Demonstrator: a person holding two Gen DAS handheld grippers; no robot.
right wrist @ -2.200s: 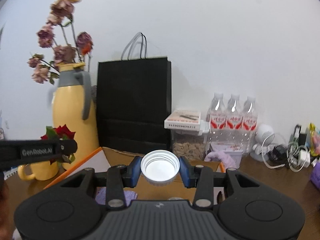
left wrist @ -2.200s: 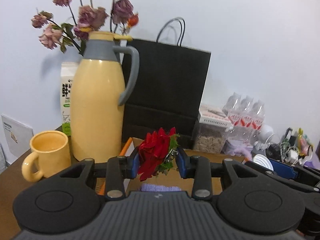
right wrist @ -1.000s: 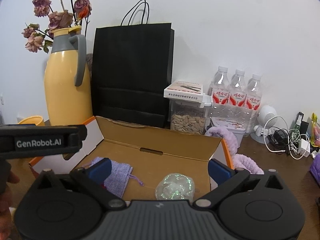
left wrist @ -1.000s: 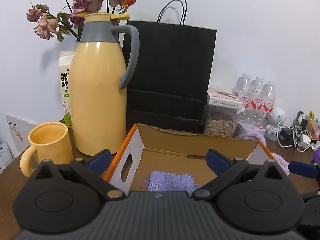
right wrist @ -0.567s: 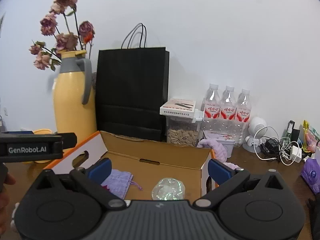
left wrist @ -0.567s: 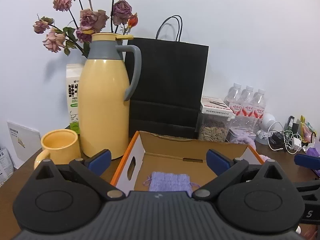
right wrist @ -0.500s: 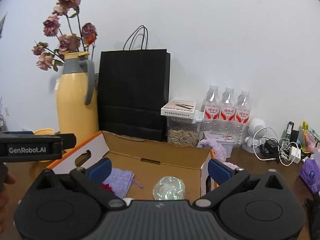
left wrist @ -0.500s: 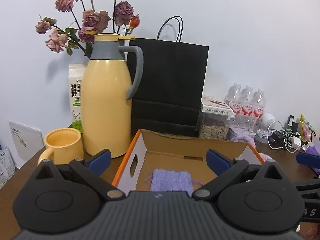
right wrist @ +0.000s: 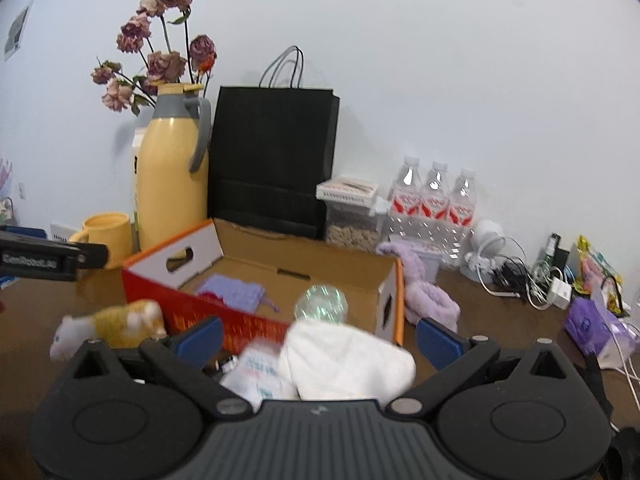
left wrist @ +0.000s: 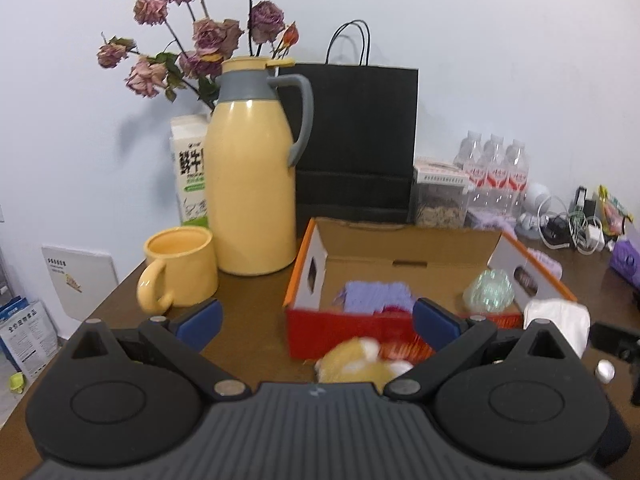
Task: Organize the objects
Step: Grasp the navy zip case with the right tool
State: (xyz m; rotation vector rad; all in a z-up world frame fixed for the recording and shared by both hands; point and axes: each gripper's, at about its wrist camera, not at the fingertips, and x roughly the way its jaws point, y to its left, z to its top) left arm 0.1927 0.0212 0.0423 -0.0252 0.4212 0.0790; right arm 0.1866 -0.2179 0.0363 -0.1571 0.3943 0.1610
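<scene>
In the left wrist view, your left gripper [left wrist: 316,318] stands with its jaws wide apart and holds nothing. A small yellow and white plush toy [left wrist: 362,364] lies on the table just below and between the fingers, in front of the red front wall of the cardboard box [left wrist: 348,330]. Inside the box you can see a purple knitted pouch [left wrist: 378,296] and a clear shiny ball [left wrist: 489,291]; a bit of something red shows beside the pouch, too blurred to name. The yellow mug [left wrist: 180,272] and the yellow thermos jug [left wrist: 252,184] stand at the left of the box, so keep your elbow away from them. To take the toy well, I think you should lower the gripper straight down, center the toy between the pads, and close only when the picture is no longer blurred.

In the right wrist view, your right gripper [right wrist: 318,340] is also wide open and empty. A white cloth [right wrist: 344,360] lies just under it, beside a small white packet [right wrist: 256,376], both outside the box near its front corner. The cloth is soft, so I would pinch it at a thick fold in the middle. Lift it high over the box wall before you release.
</scene>
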